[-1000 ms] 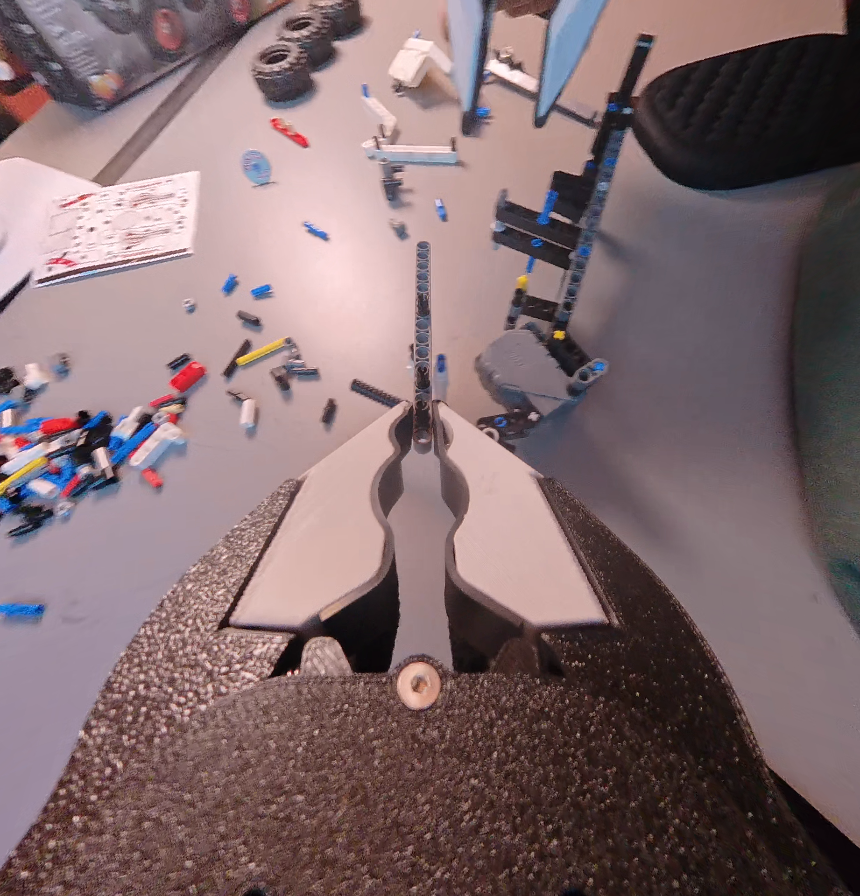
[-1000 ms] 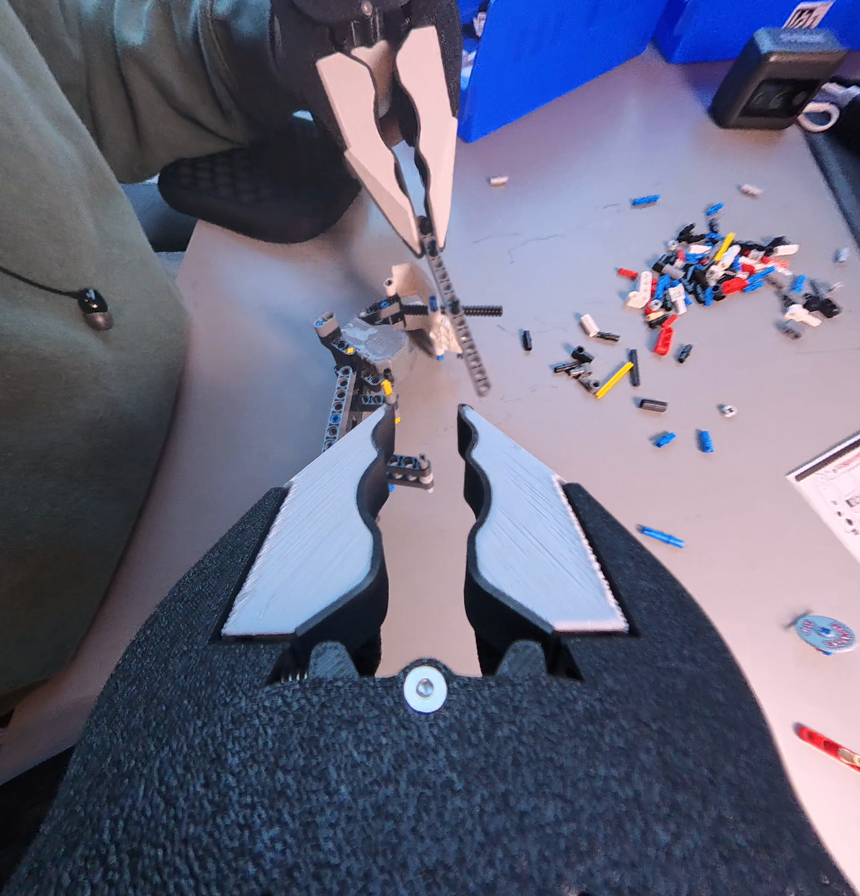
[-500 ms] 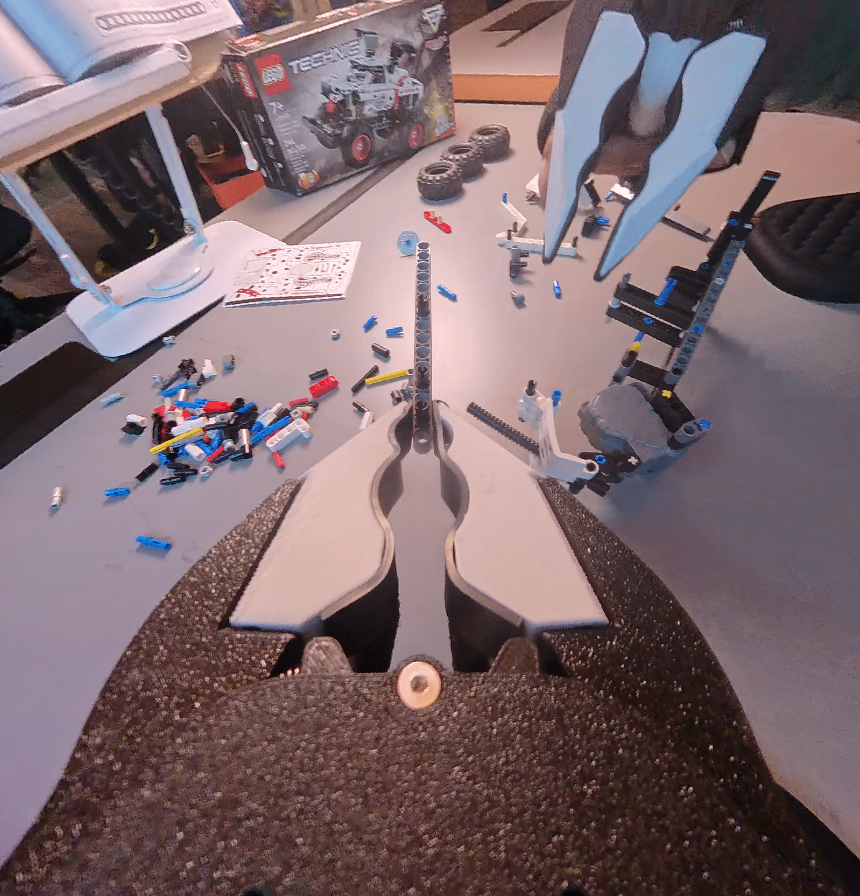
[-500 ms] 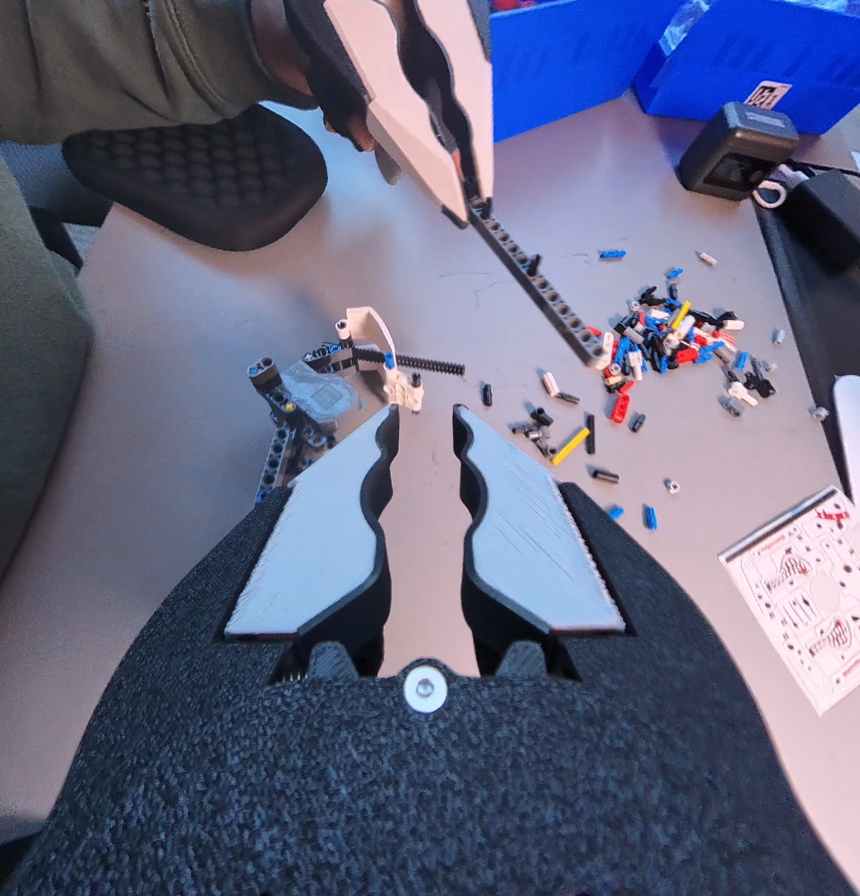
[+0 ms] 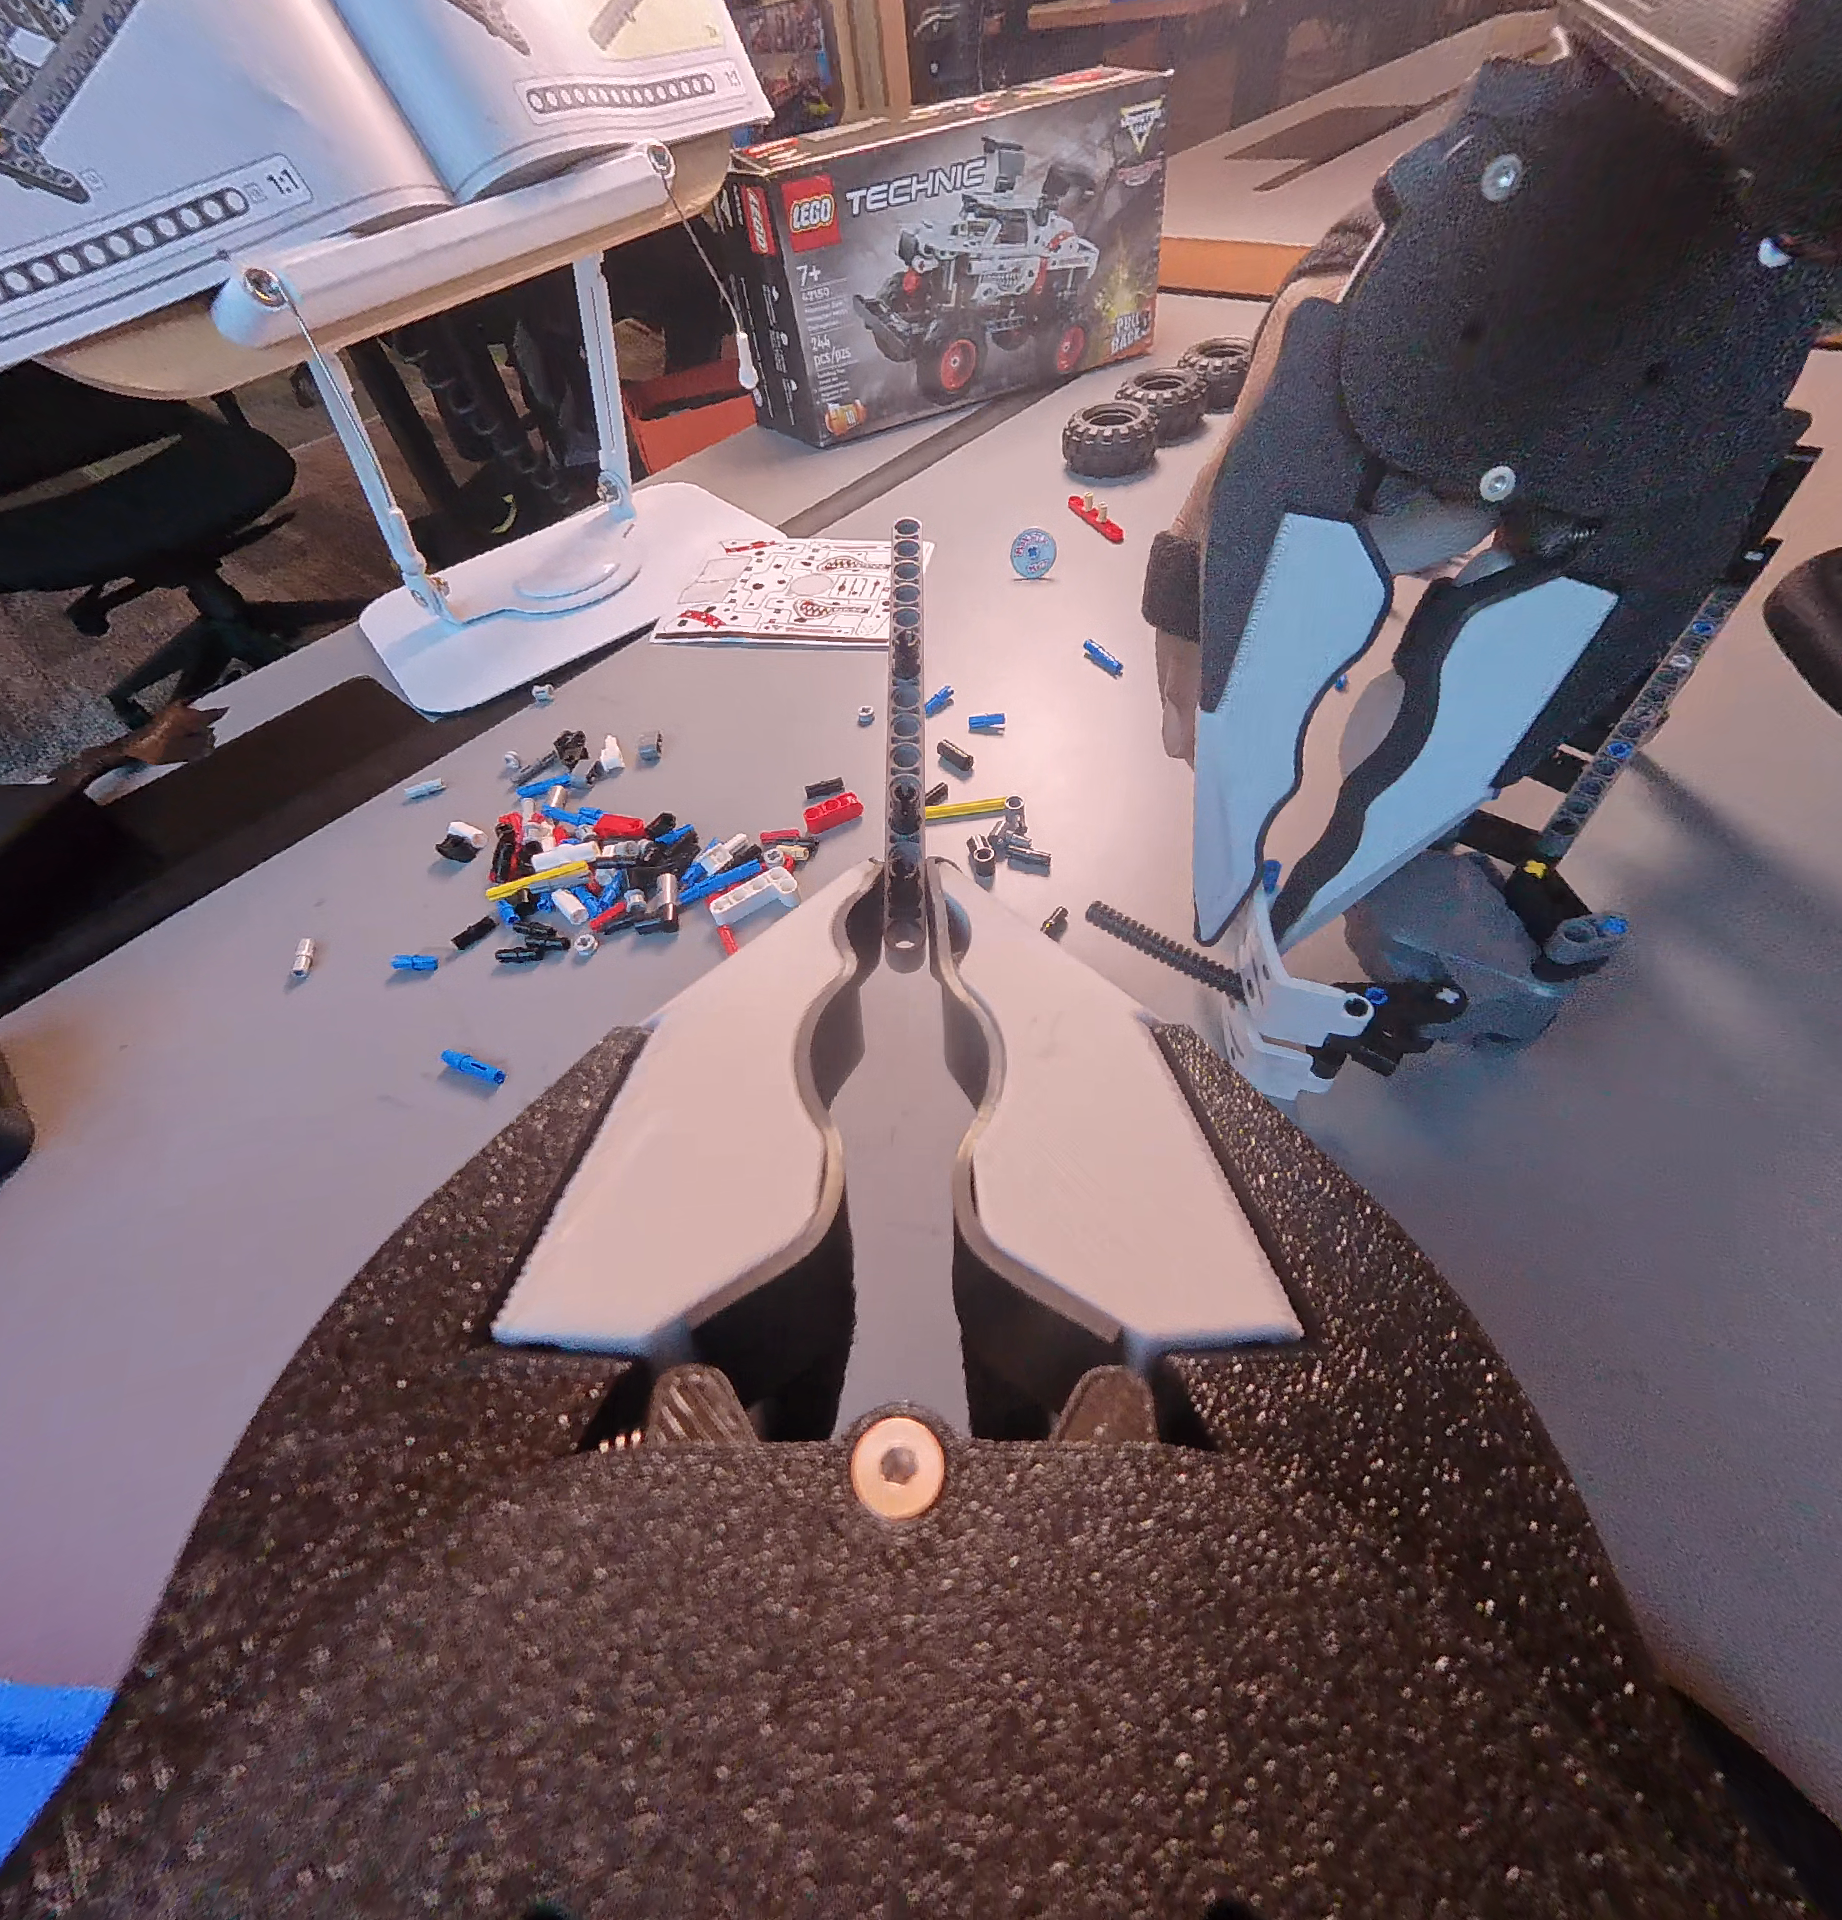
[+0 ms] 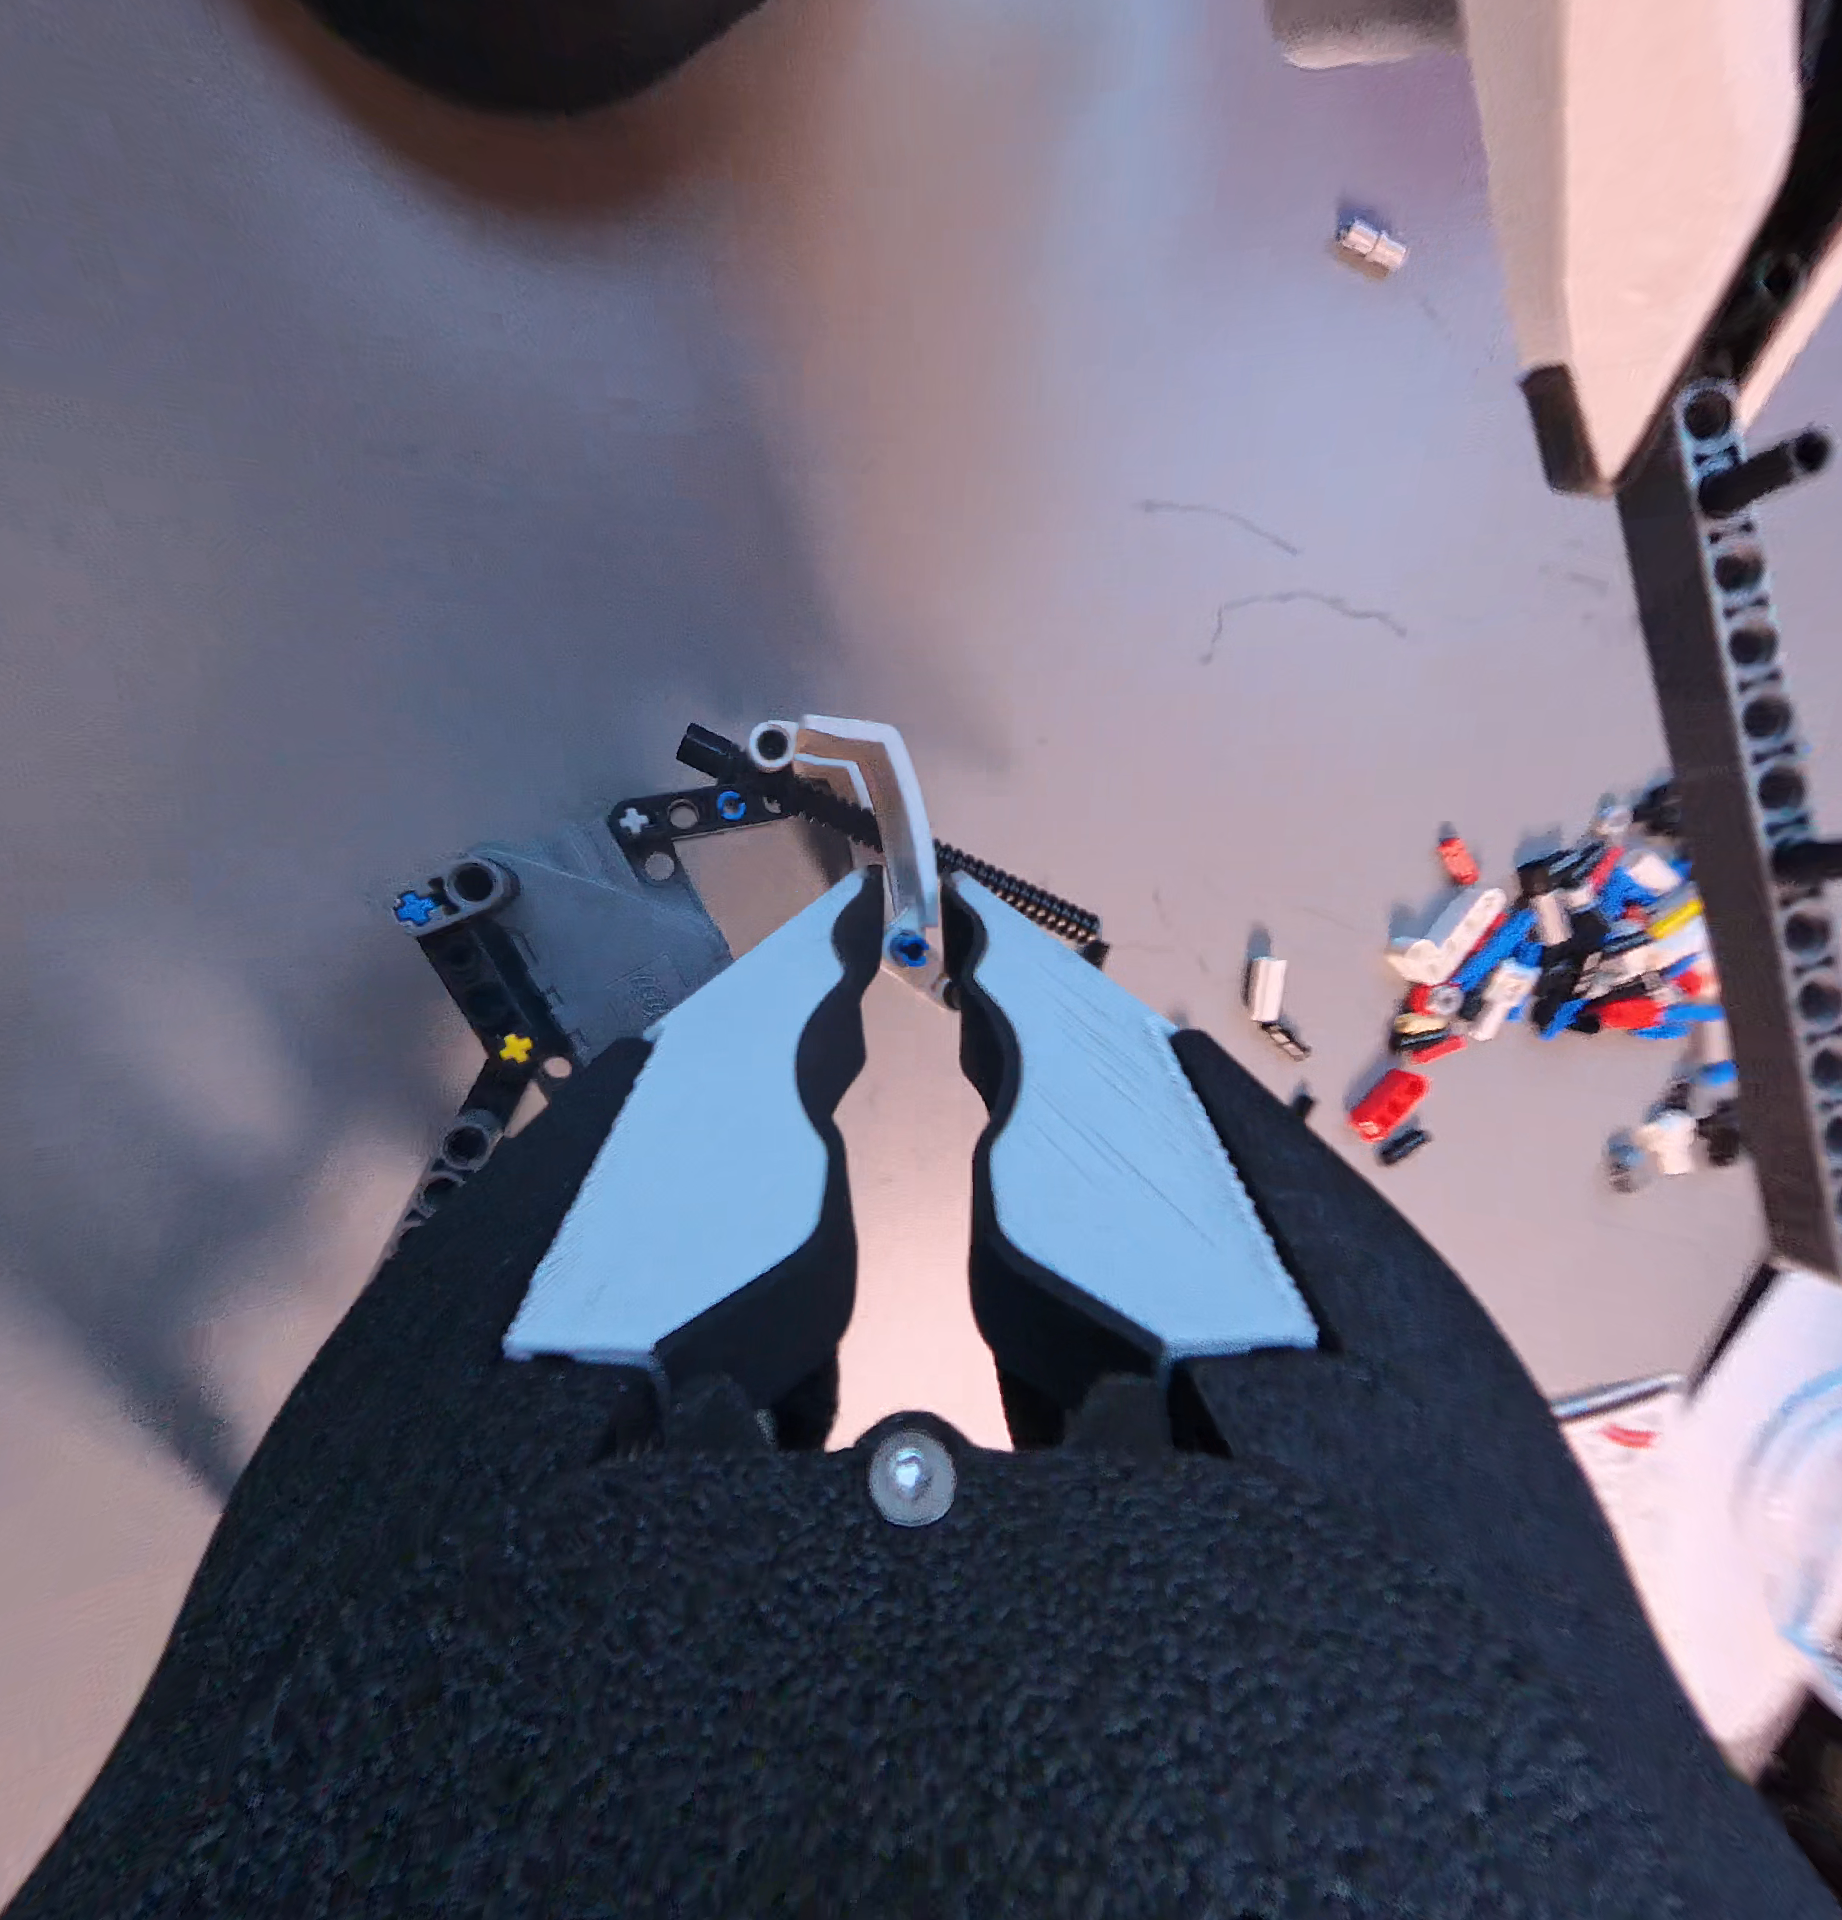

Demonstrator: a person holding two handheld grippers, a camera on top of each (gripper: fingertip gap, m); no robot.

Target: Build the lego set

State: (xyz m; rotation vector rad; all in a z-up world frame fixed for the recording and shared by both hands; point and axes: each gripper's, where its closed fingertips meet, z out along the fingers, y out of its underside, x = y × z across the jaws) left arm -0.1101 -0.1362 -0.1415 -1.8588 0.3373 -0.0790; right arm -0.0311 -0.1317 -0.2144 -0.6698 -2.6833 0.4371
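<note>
My left gripper [image 5: 904,902] is shut on the near end of a long black beam with holes [image 5: 904,707] and holds it above the table, pointing forward. It also shows at the top right of the right wrist view [image 6: 1644,436] with the beam [image 6: 1769,831]. My right gripper [image 6: 909,906] is shut on a white curved panel [image 6: 896,800] fixed to the partly built chassis [image 6: 584,935]. In the left wrist view the right gripper [image 5: 1260,914] reaches down onto that panel [image 5: 1281,997], beside the grey block [image 5: 1457,935] and the black frame [image 5: 1665,675].
A pile of loose small pieces [image 5: 605,852] lies left of centre and shows in the right wrist view [image 6: 1540,956]. A black toothed rod [image 5: 1156,945] lies by the chassis. A sticker sheet [image 5: 792,592], tyres [image 5: 1156,405], the set's box [image 5: 958,260] and a booklet stand [image 5: 543,603] are farther back. The grippers' ends are close to 11 centimetres from one another.
My right gripper has come down from above the chassis onto the white panel and closed on it. My left gripper has tilted up and moved nearer the right one, still holding the beam.
</note>
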